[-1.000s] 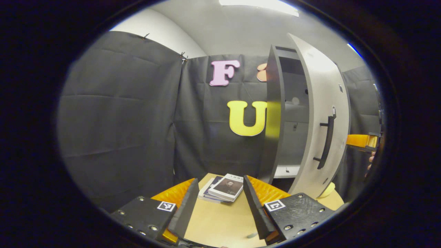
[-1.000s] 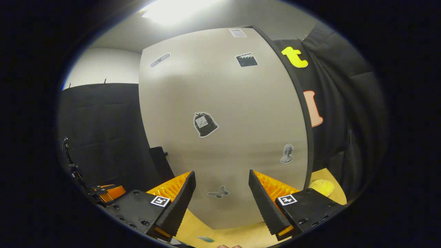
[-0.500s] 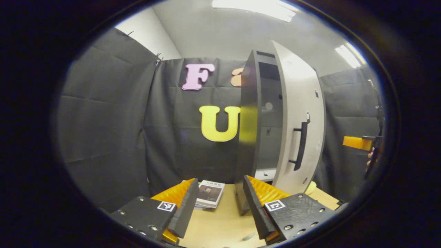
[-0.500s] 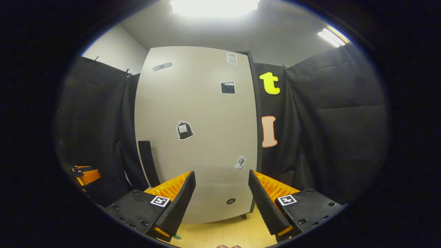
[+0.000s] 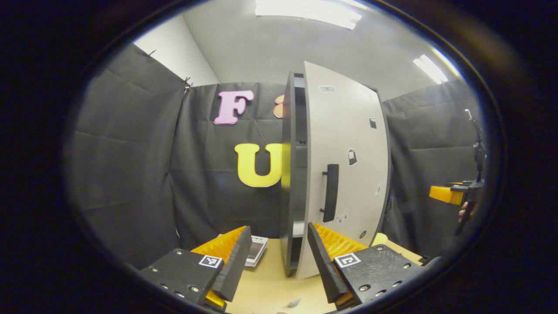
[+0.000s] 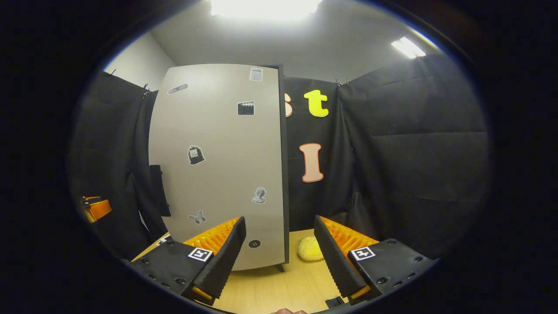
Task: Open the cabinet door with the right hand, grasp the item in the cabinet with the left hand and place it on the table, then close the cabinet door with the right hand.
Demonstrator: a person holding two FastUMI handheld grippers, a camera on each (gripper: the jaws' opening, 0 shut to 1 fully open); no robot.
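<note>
The tall cabinet (image 5: pixel 286 183) stands on the wooden table (image 5: pixel 270 288), its dark side facing the left gripper view. Its pale door (image 5: pixel 348 144) with stickers and a dark bar handle (image 5: pixel 331 192) lies almost flush against the front, with a thin strip of interior showing. A small stack of books (image 5: pixel 257 249) lies on the table left of the cabinet. My left gripper (image 5: pixel 279 257) is open and holds nothing. The right gripper (image 6: pixel 279 253) is open too, a short way back from the door (image 6: pixel 218 165) and touching nothing. Its handle (image 6: pixel 157 189) is at the door's left edge.
A yellow rounded object (image 6: pixel 310 249) sits on the table (image 6: pixel 270 288) at the cabinet's right corner. A small dark piece (image 6: pixel 335 302) lies near the front edge. The other gripper (image 5: pixel 449 194), with a hand on it, hangs at the far right. Black cloth walls close in behind.
The door has swung from wide open to nearly against the cabinet. The right gripper has drawn back from the door. The left gripper view has turned, so the books now sit farther left.
</note>
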